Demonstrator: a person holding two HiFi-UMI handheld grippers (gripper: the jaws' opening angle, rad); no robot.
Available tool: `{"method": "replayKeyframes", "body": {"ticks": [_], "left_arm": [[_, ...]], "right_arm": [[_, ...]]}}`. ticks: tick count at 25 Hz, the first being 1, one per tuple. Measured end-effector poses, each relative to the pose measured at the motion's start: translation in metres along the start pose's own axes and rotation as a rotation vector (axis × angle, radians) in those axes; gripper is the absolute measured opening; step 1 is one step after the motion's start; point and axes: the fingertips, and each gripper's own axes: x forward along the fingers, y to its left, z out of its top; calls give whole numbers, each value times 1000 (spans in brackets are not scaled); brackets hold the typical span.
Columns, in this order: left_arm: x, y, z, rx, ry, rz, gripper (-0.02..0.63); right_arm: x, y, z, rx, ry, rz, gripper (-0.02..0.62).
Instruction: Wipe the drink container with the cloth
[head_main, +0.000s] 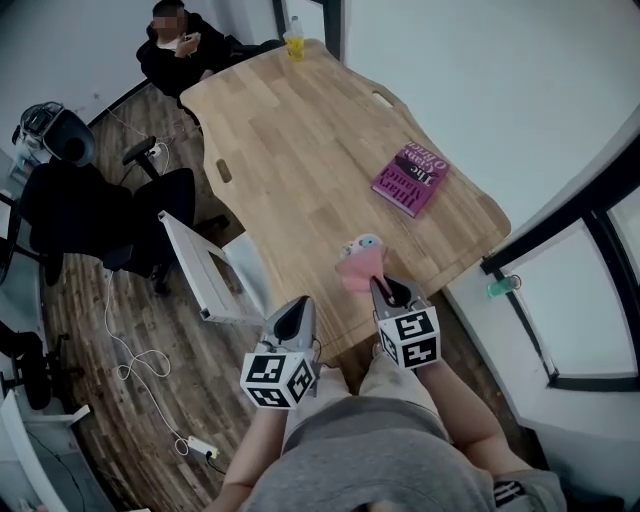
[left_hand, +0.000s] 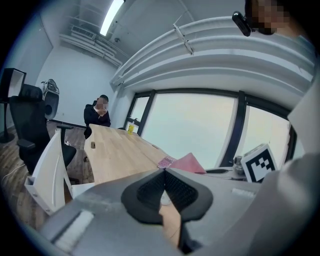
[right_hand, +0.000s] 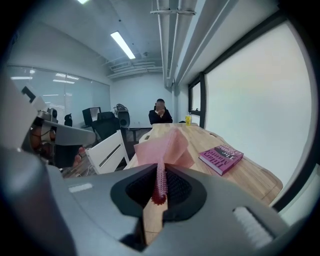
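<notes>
Right gripper (head_main: 378, 286) is pinching a fold of the pink cloth (head_main: 357, 268), which stands up from its jaws over the near edge of the table (head_main: 300, 150). Left gripper (head_main: 298, 306) hangs just off that edge, to the left, jaws pressed together with nothing between them. The drink container (head_main: 364, 242), as I judge the small pale thing just beyond the cloth to be, sits partly hidden by it; whether the cloth touches it I cannot tell. A yellow bottle (head_main: 294, 41) stands at the far end, well apart. So the cloth is in hand, but the wiping itself looks barely begun at most, and nothing steadies the container.
</notes>
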Motion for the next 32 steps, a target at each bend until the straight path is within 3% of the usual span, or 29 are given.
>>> {"method": "replayKeyframes", "body": {"ticks": [32], "left_arm": [[-4, 43, -14, -1, 81, -94, 5]], "right_arm": [[75, 8, -87, 119, 277, -136, 29]]}}
